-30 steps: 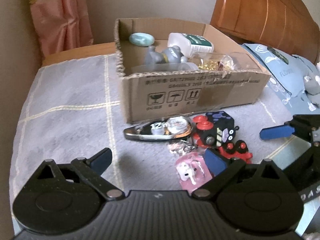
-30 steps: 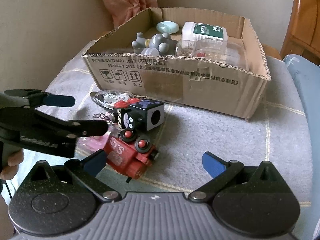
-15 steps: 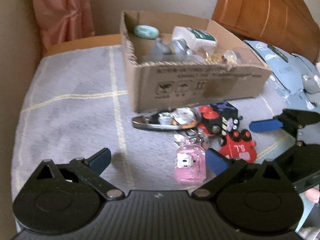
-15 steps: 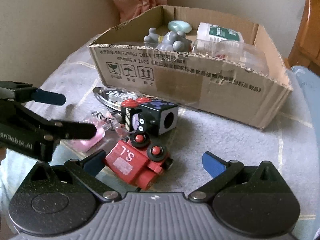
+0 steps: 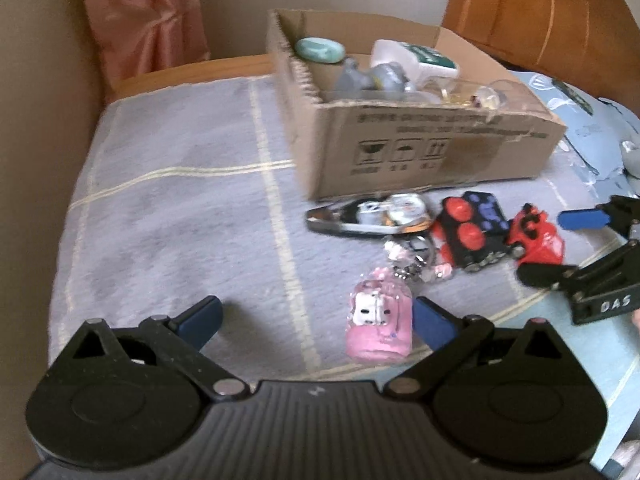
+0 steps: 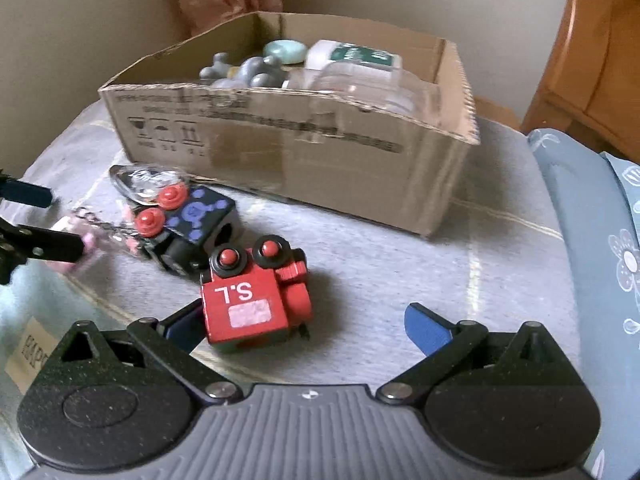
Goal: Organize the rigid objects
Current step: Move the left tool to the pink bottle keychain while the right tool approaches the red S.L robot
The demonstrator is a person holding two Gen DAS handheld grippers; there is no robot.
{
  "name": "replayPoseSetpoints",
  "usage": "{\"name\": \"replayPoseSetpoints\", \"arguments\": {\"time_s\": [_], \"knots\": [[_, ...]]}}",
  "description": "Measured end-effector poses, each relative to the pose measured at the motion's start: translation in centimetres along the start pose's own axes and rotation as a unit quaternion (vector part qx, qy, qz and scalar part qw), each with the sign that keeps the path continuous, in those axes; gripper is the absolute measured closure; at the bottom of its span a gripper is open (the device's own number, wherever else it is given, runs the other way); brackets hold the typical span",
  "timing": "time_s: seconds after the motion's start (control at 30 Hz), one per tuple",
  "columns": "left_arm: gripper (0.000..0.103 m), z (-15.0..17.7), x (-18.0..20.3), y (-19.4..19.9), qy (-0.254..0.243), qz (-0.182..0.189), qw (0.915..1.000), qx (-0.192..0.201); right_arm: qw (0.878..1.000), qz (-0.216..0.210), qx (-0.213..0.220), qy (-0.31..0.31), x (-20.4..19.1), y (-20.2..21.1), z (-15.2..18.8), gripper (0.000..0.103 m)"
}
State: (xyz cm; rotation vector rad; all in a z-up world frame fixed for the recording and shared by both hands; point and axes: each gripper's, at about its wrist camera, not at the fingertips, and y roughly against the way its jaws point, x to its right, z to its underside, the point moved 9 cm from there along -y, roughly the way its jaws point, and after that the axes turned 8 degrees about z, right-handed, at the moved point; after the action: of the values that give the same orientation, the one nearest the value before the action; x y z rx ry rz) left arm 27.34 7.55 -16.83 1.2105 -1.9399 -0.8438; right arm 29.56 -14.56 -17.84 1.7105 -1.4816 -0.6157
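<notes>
Rigid objects lie scattered on a grey checked blanket [image 5: 180,208] in front of an open cardboard box [image 5: 432,152]. In the left wrist view, a pink keychain case [image 5: 380,330] lies nearest, just beside the right fingertip of the left gripper [image 5: 316,318], whose jaws are spread wide and hold nothing. Beyond the case sits a tangle of small keychain charms [image 5: 416,254], then a clear blister pack [image 5: 372,216] touching the foot of the box. To the right of these a black toy block with red knobs [image 5: 470,234] lies against a red toy block [image 5: 538,236]. The right gripper [image 5: 560,244] enters from the right edge, jaws spread on either side of the red block's near end. Inside the box are a pale green oval piece [image 5: 320,49], a grey figurine [image 5: 376,78], a white bottle with a green label [image 5: 416,58] and a clear plastic container [image 5: 492,94].

In the right wrist view, the red toy block [image 6: 256,300], marked "S.L", lies tilted on the blanket between the open jaws of the right gripper [image 6: 308,324], close to the left finger. The black toy block [image 6: 188,224] sits just behind it, touching the blister pack [image 6: 148,180]. The left gripper [image 6: 36,220] shows at the left edge, jaws apart, near the blurred pink case [image 6: 72,248]. The box [image 6: 304,164] stands behind, and a blue floral pillow [image 6: 600,248] lies at the right.
</notes>
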Motion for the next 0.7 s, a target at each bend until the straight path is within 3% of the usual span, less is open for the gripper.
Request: {"name": "replayPoseSetpoints", "arguments": {"time_s": [0.3,0.47,0.7], "knots": [[0.003,1.2,-0.4,1.2,-0.044,-0.035,0.9983,-0.013,1.0,-0.005,0.019,0.004,1.2,0.4,1.0,0.0],[0.003,1.5,-2.9,1.6,-0.014,-0.071,0.9973,-0.013,1.0,0.006,0.027,-0.011,2.2,0.2,1.1,0.0],[0.003,1.6,-1.2,2.8,0.021,-0.018,0.9996,0.006,0.999,0.01,0.04,-0.018,2.6,0.3,1.3,0.0]]}}
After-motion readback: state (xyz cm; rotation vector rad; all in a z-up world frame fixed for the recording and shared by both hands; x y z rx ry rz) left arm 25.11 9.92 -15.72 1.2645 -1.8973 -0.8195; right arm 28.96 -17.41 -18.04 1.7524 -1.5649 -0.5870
